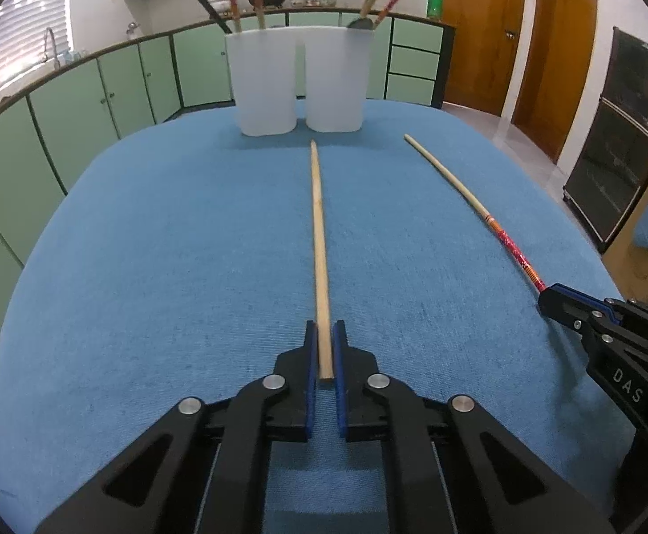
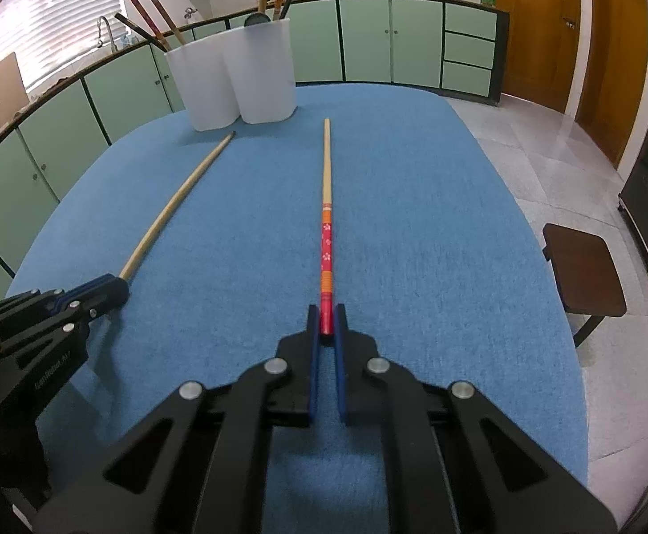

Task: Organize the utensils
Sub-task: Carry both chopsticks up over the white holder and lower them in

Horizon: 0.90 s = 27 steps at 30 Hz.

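A plain wooden chopstick [image 1: 318,240] lies lengthwise on the blue cloth, its near end clamped between the blue pads of my left gripper [image 1: 325,333], which is shut on it. To the right lies a chopstick with a red flowered handle [image 1: 471,198]; my right gripper [image 1: 546,300] is shut on its red end. In the right wrist view the red chopstick [image 2: 326,222] runs straight ahead from my right gripper [image 2: 326,311], and the plain chopstick [image 2: 177,200] leads to my left gripper [image 2: 117,291]. Two white holders [image 1: 297,80] with several utensils stand at the far edge.
The blue-covered table [image 1: 146,267] is rounded, with green kitchen cabinets [image 1: 101,98] behind and to the left. A dark wooden stool [image 2: 584,271] stands on the tiled floor off the right edge. A black rack [image 1: 626,142] and wooden doors [image 1: 479,31] are at the right.
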Available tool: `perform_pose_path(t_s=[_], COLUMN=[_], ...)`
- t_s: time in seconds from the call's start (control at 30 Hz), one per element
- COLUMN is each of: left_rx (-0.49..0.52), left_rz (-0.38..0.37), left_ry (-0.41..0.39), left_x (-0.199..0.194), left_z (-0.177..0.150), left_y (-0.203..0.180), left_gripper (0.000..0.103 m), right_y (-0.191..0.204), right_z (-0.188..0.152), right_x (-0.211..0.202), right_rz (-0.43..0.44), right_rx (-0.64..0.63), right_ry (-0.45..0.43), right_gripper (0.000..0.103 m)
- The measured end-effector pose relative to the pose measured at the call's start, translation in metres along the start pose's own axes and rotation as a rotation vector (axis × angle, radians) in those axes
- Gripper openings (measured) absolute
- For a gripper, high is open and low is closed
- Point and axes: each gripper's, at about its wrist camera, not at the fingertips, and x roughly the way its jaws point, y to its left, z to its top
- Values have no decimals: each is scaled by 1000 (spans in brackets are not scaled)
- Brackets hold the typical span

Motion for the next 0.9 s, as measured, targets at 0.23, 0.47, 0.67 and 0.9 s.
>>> perform_pose_path(t_s=[0.23, 0.47, 0.67, 0.9], left_rx=[14, 22, 35, 55], left_rz=[12, 9, 6, -4], left_ry=[-58, -166, -275, -331], left_x=[-31, -73, -106, -121], left_z=[8, 32, 62, 95], left_y=[5, 12, 18, 25], left_gripper=[7, 7, 7, 7], right_y=[3, 4, 2, 1], right_z=[10, 36, 67, 102], right_x=[-24, -63, -100, -122], right_rz=[10, 4, 28, 28], right_rx=[-16, -51, -66, -87], right_ry=[-33, -135, -239, -318], right_gripper=[5, 5, 5, 5])
